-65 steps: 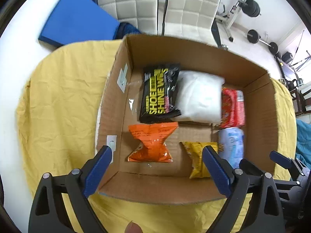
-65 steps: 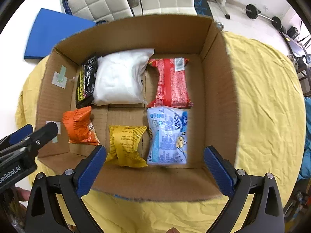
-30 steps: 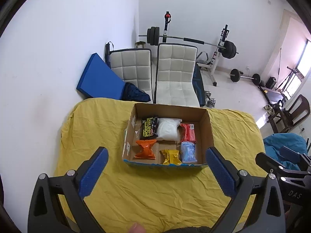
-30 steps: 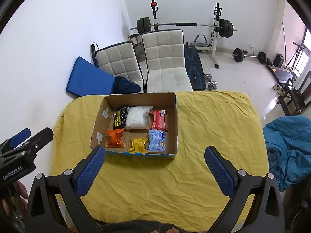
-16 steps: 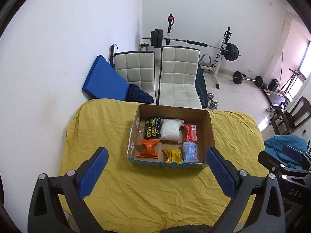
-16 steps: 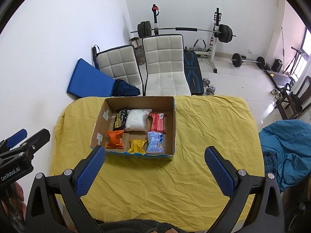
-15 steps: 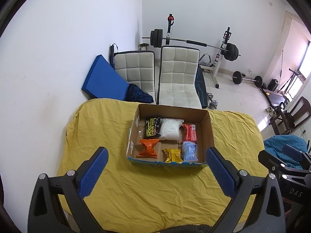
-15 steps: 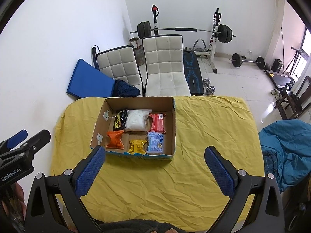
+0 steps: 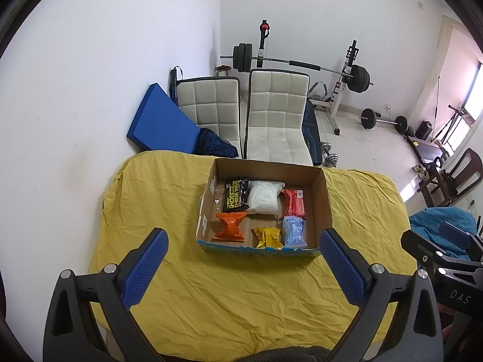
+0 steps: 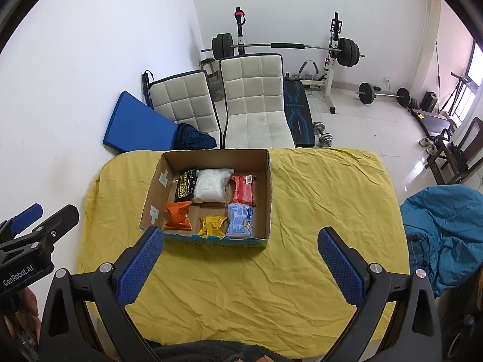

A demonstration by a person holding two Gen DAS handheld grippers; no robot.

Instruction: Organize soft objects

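An open cardboard box (image 9: 327,205) (image 10: 268,199) sits on a yellow-covered table (image 9: 229,295) (image 10: 317,211). Inside lie several soft packets: a black one (image 9: 236,199), a white pouch (image 9: 264,202), a red one (image 9: 292,203), an orange one (image 9: 230,226), a yellow one (image 9: 267,238) and a pale blue one (image 9: 294,231). My left gripper (image 9: 243,241) is open and empty, held high and well back from the box. My right gripper (image 10: 240,239) is likewise open and empty, above the table's near side.
Two white padded chairs (image 9: 276,120) and a blue mat (image 9: 160,126) stand behind the table by the wall. A barbell rack (image 10: 283,46) and weights fill the far room. A blue cloth heap (image 10: 443,235) lies at the table's right.
Both grippers have pulled far up and back from just over the box, so the whole table and room now show. In the last half second they barely moved.
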